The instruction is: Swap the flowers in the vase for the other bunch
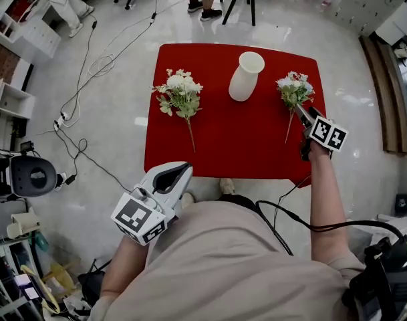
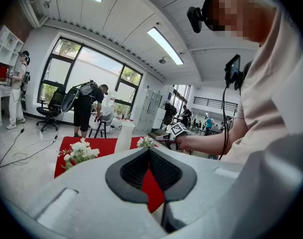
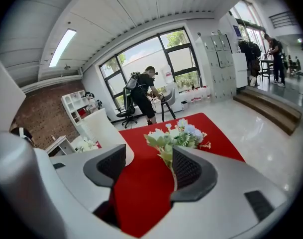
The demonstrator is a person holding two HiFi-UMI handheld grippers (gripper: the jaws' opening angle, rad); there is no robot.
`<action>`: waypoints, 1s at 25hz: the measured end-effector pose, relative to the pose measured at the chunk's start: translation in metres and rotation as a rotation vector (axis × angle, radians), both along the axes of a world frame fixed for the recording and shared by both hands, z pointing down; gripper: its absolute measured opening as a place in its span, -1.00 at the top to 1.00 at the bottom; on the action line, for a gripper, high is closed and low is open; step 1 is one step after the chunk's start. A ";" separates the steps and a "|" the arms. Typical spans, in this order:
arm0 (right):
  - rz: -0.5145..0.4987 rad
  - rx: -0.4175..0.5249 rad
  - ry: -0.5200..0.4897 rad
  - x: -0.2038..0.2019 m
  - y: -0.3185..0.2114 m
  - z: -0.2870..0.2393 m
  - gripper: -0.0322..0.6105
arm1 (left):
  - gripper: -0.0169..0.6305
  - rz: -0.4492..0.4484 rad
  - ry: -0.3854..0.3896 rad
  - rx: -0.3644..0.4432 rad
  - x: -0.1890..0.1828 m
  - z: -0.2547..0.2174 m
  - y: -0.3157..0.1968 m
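Two bunches off the vase [image 1: 246, 76], which stands empty: left bunch [image 1: 180, 89] and right bunch [image 1: 295, 89] flat on the red surface [image 1: 216, 146].
Right claw [image 3: 147, 156] spread wide beside the right bunch's stem, gripping nothing; left claw [image 1: 183, 170] clenched, empty. Next, likely: pinch one stem, lift it to the vase.

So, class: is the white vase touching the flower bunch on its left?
Apart. The head view shows bare red table between the vase and that bunch.

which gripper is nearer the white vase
Right. The right gripper is over the table, just right of the white vase, at the right-hand flower bunch. The left gripper hangs back beyond the table's near edge.
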State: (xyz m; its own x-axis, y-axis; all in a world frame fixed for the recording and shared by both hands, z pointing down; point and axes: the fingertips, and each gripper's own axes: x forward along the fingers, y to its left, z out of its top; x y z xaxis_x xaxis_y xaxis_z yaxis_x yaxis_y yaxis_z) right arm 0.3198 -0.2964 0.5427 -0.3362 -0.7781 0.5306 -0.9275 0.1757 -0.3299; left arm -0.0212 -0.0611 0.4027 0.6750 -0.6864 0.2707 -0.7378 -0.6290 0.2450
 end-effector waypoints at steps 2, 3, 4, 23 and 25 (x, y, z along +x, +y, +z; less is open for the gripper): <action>-0.039 0.006 0.002 -0.024 0.011 -0.005 -0.03 | 0.92 0.002 0.003 0.002 -0.008 0.003 0.005; -0.064 0.006 0.001 -0.039 0.016 -0.008 -0.03 | 0.92 0.000 0.006 0.004 -0.012 0.004 0.008; -0.092 0.005 -0.003 -0.054 0.021 -0.010 -0.03 | 0.92 -0.003 0.009 0.006 -0.016 0.004 0.010; -0.605 -0.147 -0.019 -0.345 0.044 0.028 -0.01 | 0.92 -0.212 0.042 -0.010 -0.113 0.013 0.064; -0.619 -0.166 -0.028 -0.360 0.035 0.033 -0.01 | 0.92 -0.250 0.041 -0.015 -0.122 0.014 0.068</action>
